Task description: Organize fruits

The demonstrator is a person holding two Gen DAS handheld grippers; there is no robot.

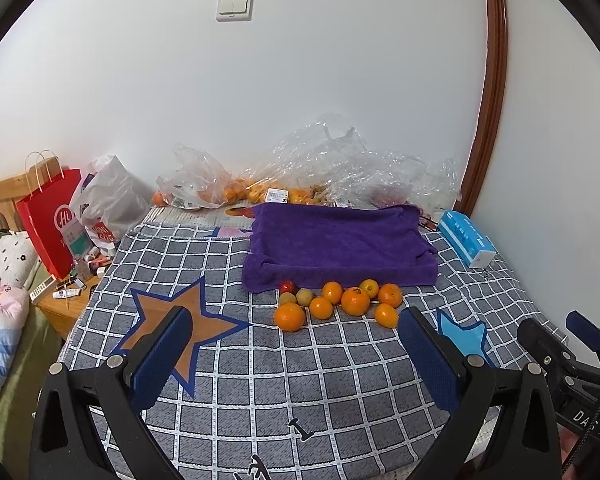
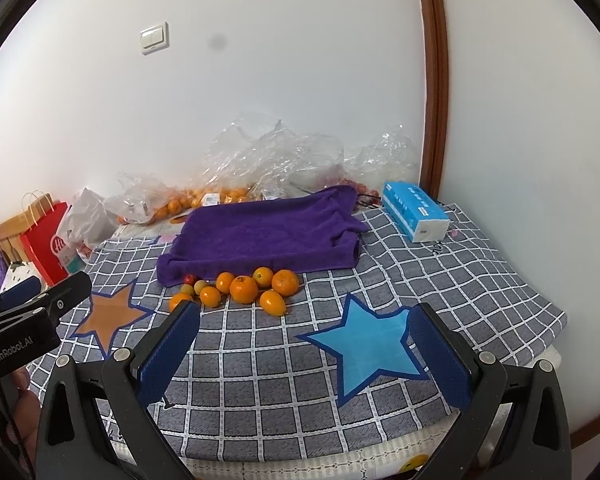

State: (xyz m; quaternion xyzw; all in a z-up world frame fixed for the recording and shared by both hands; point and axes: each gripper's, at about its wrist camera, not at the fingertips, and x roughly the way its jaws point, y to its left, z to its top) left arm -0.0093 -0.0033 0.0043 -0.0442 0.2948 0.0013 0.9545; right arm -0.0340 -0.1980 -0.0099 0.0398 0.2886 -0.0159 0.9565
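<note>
Several oranges [image 1: 355, 301] [image 2: 243, 289] lie in a cluster on the checked cloth, just in front of a purple towel-covered tray [image 1: 336, 240] [image 2: 266, 232]. Two small greenish fruits [image 1: 305, 297] [image 2: 186, 289] and a small red fruit [image 1: 287, 287] [image 2: 188, 279] lie at the cluster's left. My left gripper [image 1: 294, 340] is open and empty, hovering above the cloth short of the fruit. My right gripper [image 2: 304, 336] is open and empty, short of the cluster and to its right, over a blue star patch [image 2: 364, 344].
Clear plastic bags with more oranges [image 1: 260, 190] [image 2: 204, 200] lie along the wall behind the tray. A blue tissue box [image 1: 466, 238] [image 2: 416, 216] sits at the right. A red paper bag [image 1: 50, 220] and clutter stand at the left. The table edge [image 2: 548, 352] drops off at the right.
</note>
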